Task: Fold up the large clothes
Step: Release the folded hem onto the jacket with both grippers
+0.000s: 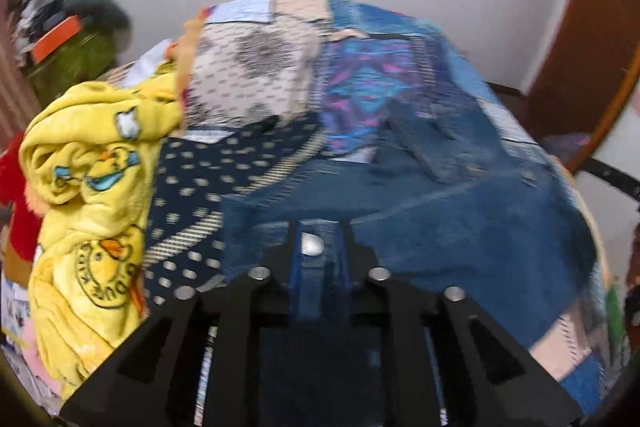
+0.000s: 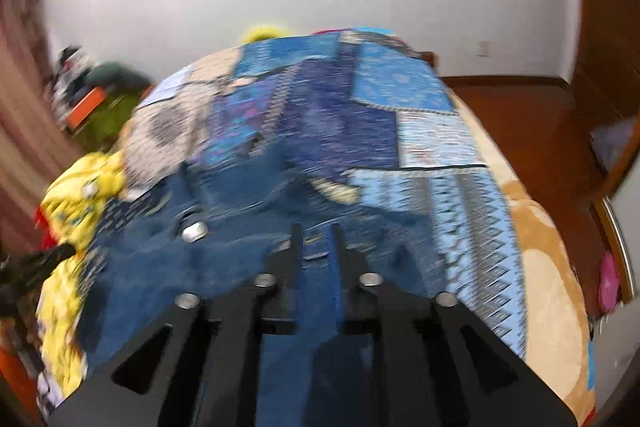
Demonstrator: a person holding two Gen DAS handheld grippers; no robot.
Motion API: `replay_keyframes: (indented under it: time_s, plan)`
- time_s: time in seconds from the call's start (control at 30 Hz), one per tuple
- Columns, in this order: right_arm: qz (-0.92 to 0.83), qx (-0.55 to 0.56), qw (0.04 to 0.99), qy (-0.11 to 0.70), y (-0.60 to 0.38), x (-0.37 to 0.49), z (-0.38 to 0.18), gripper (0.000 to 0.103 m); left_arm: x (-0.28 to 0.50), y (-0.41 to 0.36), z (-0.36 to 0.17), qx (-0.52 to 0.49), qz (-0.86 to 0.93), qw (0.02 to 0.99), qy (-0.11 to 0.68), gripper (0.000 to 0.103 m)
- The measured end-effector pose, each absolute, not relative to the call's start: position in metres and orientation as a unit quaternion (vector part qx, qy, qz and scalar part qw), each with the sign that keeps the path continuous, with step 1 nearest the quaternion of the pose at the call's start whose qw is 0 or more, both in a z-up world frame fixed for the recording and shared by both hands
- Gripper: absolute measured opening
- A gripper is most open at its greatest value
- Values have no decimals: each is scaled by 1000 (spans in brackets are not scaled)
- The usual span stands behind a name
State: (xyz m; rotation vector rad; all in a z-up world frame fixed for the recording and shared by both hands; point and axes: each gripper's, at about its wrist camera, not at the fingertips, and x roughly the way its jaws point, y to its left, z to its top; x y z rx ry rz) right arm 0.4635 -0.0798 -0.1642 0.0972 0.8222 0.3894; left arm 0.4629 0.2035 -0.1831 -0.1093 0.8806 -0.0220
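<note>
A pair of blue jeans (image 1: 460, 211) lies spread on the patchwork bedspread (image 1: 372, 83). My left gripper (image 1: 318, 247) is shut on the jeans' waistband at its metal button (image 1: 312, 244). In the right wrist view the jeans (image 2: 168, 267) spread to the left, with the same button (image 2: 195, 231) showing. My right gripper (image 2: 316, 247) is shut on another part of the waistband. Both views are motion-blurred.
A yellow duck-print blanket (image 1: 92, 211) is heaped at the left, beside a navy dotted cloth (image 1: 200, 183) and a white dotted garment (image 1: 248, 75). A red cloth (image 1: 16, 195) lies at the far left. A wooden floor (image 2: 520, 119) and a tan blanket (image 2: 552, 291) lie to the right.
</note>
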Motion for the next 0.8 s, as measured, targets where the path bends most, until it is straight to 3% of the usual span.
replay_keyframes:
  time_s: [0.07, 0.2, 0.23, 0.27, 0.3, 0.47, 0.53, 0.6, 0.8]
  plan:
    - [211, 28, 896, 390, -62, 445, -162, 54, 455, 185, -180, -58, -36, 903, 424, 33]
    - [241, -11, 884, 399, -28, 420, -174, 67, 446, 148, -188, -43, -78, 893, 441, 37]
    - [252, -21, 877, 408, -20, 416, -180, 74, 444, 139, -193, -36, -88, 890, 446, 40]
    - [257, -29, 873, 414, -15, 414, -185, 79, 443, 132, -198, -30, -93, 887, 452, 51]
    - [260, -42, 869, 419, -9, 412, -192, 80, 441, 125, -205, -22, -93, 883, 459, 63]
    - [229, -107, 855, 453, -4, 414, -228, 80, 441, 111, -242, 19, -55, 863, 501, 72]
    - [208, -121, 858, 454, -16, 415, -234, 80, 439, 116, -253, 18, -46, 862, 504, 79]
    - [188, -127, 860, 458, -33, 415, -238, 81, 432, 127, -256, 13, -30, 869, 493, 95]
    - [139, -86, 864, 476, -100, 416, -246, 91, 402, 172, -263, -16, 18, 877, 479, 96]
